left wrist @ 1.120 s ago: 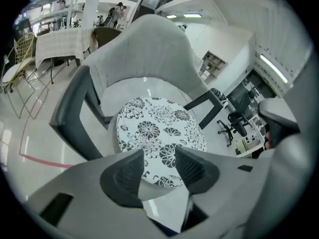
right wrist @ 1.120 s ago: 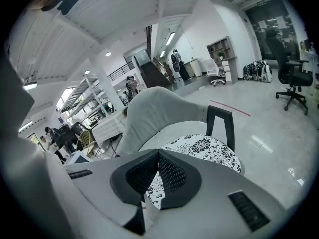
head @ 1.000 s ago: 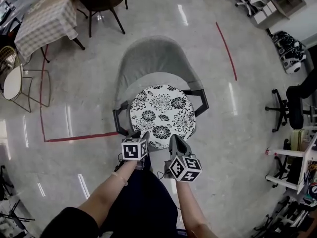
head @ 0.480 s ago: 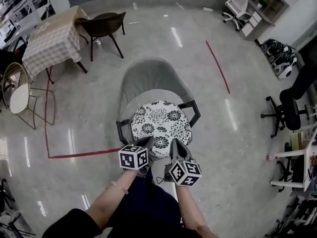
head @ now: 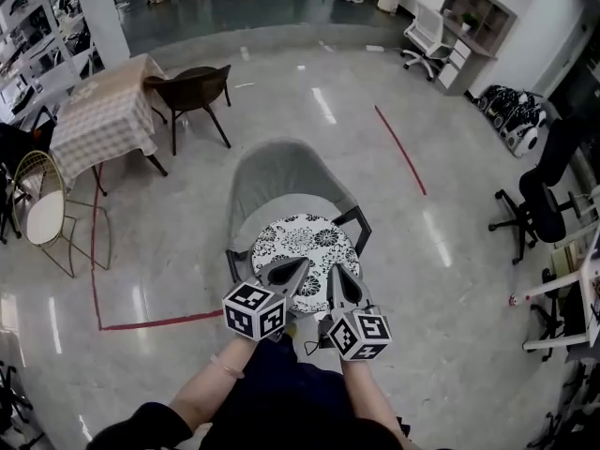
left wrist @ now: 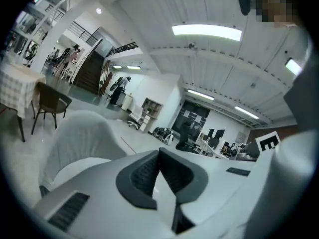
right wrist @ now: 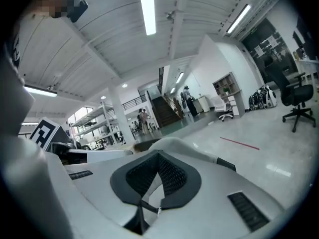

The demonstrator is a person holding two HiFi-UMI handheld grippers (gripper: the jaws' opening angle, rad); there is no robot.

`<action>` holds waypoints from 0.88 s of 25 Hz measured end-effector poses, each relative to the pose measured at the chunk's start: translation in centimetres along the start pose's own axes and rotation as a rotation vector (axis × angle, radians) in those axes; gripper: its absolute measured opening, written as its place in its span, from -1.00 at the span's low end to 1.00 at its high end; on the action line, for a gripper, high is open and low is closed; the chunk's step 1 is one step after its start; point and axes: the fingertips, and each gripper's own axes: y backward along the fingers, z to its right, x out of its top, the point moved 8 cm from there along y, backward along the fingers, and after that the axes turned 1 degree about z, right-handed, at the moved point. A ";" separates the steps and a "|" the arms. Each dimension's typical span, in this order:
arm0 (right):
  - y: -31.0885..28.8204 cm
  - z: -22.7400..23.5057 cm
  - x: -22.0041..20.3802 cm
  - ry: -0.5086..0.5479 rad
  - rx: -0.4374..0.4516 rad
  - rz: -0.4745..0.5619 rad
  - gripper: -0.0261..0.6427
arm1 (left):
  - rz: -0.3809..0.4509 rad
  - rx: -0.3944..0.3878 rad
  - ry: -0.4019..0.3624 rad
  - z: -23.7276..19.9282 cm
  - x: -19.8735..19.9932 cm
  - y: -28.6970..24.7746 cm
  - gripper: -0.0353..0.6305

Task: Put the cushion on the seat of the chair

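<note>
1. Setting: a large open-plan workplace hall, part office and part lab.
2. Floor (head: pixel 309 111): polished grey, mirroring the lamps and marked off with red tape lines (head: pixel 401 150).
3. Ceiling (left wrist: pixel 149 9): white ribbed panels carrying long strip lights (left wrist: pixel 207 31).
4. Right side: black swivel chair (head: pixel 539 209), white swivel chair (head: pixel 424 34) and a cubby shelf unit (head: pixel 478 12).
5. Left side: table with checked cloth (head: pixel 98 120) and a dark chair (head: pixel 192 87).
6. Background: a staircase (right wrist: pixel 162 108) with people (right wrist: pixel 143 119) standing near it.

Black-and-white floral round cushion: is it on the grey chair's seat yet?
On: the floral cushion lies flat on the grey chair seat, between black armrests.
</note>
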 end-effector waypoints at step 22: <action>4.2 -0.2 1.6 0.027 -0.153 0.151 -0.92 | 0.006 -0.027 -0.135 1.8 -0.3 1.1 -0.85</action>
